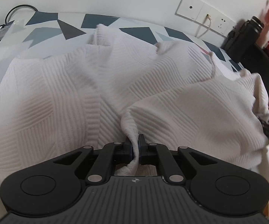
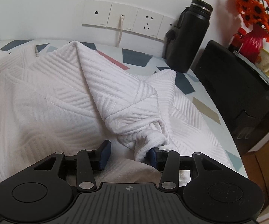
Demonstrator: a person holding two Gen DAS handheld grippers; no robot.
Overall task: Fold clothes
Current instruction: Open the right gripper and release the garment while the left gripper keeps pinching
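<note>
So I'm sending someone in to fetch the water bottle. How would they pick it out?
Start at the row of white wall sockets behind the patterned table. At its right end, on the table by the wall, stands the bottle: tall, matte black, with a metal ring under its cap. The black box beside it is squat, and the red vase holds orange flowers.
</note>
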